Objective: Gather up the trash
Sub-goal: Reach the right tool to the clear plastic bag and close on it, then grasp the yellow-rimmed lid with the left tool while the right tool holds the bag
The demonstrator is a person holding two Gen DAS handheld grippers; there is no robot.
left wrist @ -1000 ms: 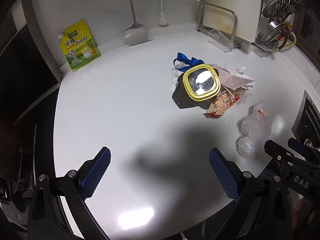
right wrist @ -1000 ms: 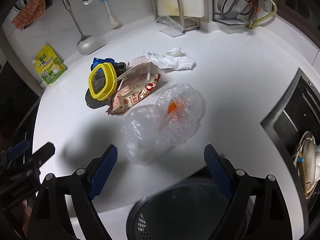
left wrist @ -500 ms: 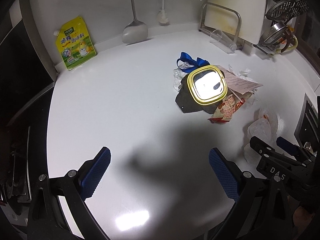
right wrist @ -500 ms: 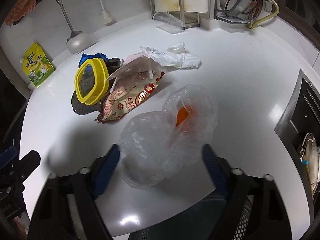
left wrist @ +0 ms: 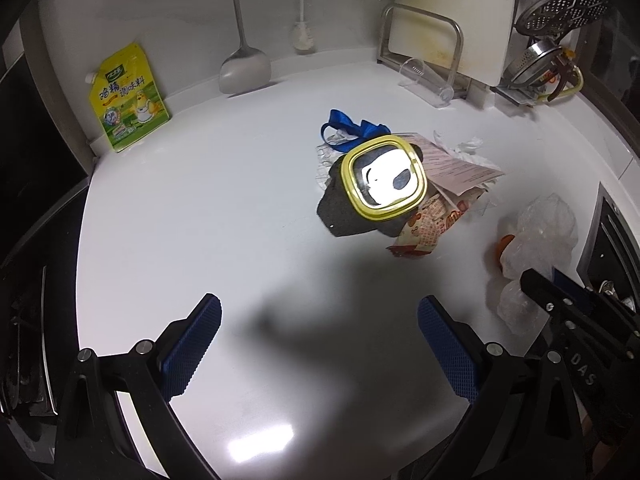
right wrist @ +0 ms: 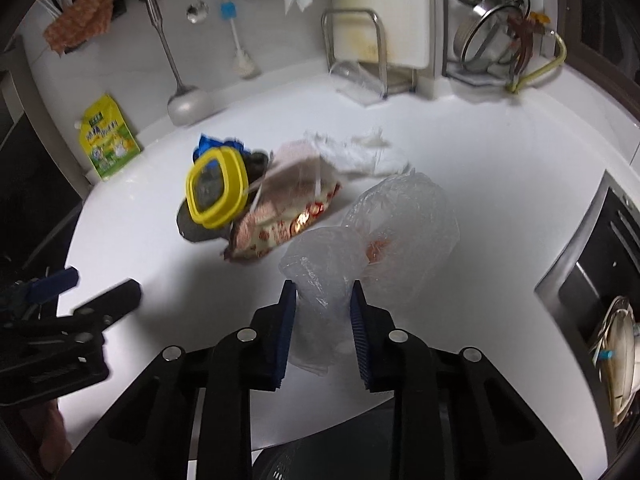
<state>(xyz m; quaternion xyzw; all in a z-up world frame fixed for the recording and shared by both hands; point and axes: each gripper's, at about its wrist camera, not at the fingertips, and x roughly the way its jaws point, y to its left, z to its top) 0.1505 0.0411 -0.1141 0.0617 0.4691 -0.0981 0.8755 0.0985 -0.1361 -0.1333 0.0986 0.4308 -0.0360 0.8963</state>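
Observation:
A pile of trash lies on the white counter (left wrist: 208, 216): a yellow-rimmed lid (left wrist: 386, 182) on a dark pouch, a red-patterned snack bag (right wrist: 280, 220), crumpled white paper (right wrist: 360, 156) and a blue strap (left wrist: 344, 130). A clear plastic bag (right wrist: 384, 240) with something orange inside lies right of the pile; it also shows in the left wrist view (left wrist: 536, 240). My right gripper (right wrist: 323, 312) is shut on the near end of this clear bag. My left gripper (left wrist: 320, 340) is open and empty over bare counter, short of the pile.
A yellow seasoning pouch (left wrist: 128, 106) leans on the back wall beside a hanging ladle (left wrist: 244, 68). A cutting board rack (left wrist: 424, 44) and strainers (left wrist: 548, 56) stand at the back right. A dark bin (right wrist: 320, 452) sits below the counter edge. A sink (right wrist: 600, 280) is at right.
My right gripper moved forward to the clear plastic bag and closed on its near end. My left gripper stayed open and shifted only slightly.

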